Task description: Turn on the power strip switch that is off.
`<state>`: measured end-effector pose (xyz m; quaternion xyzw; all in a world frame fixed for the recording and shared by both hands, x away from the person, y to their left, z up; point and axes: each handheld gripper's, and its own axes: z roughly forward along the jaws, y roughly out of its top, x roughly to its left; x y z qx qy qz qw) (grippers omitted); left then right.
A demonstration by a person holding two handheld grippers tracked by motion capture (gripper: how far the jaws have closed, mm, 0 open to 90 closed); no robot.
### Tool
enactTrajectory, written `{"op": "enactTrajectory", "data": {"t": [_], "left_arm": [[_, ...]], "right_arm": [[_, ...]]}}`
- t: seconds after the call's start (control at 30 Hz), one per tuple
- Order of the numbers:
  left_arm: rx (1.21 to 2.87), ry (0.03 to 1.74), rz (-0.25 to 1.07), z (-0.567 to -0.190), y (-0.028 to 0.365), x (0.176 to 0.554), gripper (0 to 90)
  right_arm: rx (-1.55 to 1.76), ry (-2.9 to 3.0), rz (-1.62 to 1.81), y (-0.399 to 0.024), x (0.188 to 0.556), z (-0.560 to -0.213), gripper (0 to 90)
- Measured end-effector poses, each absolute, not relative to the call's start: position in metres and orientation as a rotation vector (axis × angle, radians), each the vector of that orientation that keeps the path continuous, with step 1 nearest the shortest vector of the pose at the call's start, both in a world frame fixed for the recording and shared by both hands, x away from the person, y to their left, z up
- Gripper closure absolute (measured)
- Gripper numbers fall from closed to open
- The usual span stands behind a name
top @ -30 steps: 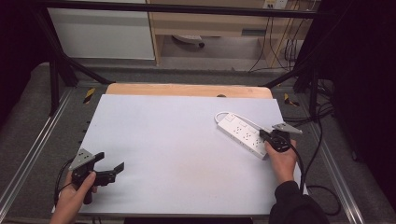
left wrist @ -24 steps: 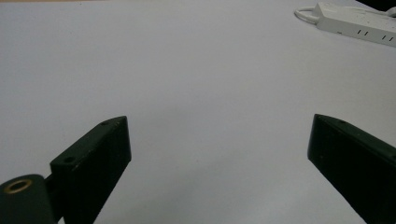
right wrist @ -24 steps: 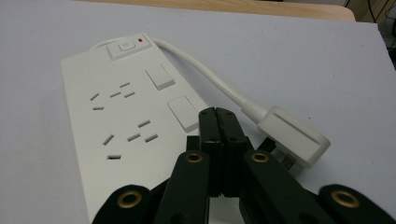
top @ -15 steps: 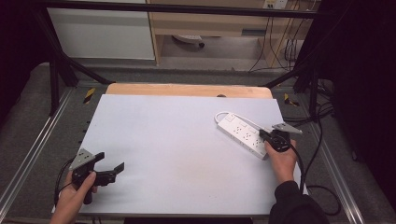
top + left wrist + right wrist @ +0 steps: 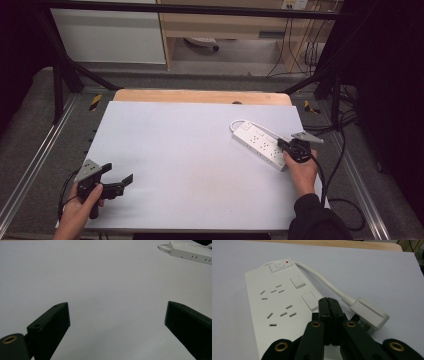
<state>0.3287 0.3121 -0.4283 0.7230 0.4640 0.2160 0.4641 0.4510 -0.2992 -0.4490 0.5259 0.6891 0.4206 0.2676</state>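
Surface: 1 white sheet [image 5: 190, 160] covering the table; 1 strip of bare wooden table edge [image 5: 200, 96] shows at its far side. Metal frame rails run along both sides over grey carpeted floor [image 5: 30, 115].

Near left: 1 left gripper [image 5: 119, 180], held in the person's left hand [image 5: 80, 210] at the sheet's near-left corner. Jaws stand wide apart with nothing between them; in the left gripper view bare sheet lies between the 2 black jaws.

Near right: 1 right gripper [image 5: 282, 144], held in the person's right hand [image 5: 301, 172], dark sleeve at the wrist. Jaws pressed fully together, gripping nothing, as the right gripper view shows.

Item: 1 white power strip [image 5: 279, 305], lying flat on the right half of the sheet, angled. It carries 1 switch with a red indicator [image 5: 287, 262] at its far end, several socket groups and 2 blank rectangular covers. The closed jaw tips rest over the strip's near portion, by its right edge. 1 white cord [image 5: 322, 282] curves from the far end back to 1 white plug [image 5: 368, 312], which lies just right of the jaws.

Far: 1 white cabinet [image 5: 107, 35], 1 wooden desk [image 5: 225, 25], cables hanging at the right; dark surroundings on both sides.
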Motion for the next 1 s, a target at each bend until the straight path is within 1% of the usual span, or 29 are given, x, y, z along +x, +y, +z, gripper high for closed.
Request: {"op": "enactTrajectory", "data": {"t": [1.0], "left_arm": [[1.78,1.141,0.53,-0.4287,0.3121,0.3288,6.1]], "right_arm": [[1.416,1.868,1.121,-0.2973,0.4532,-0.4511,90.0]]}}
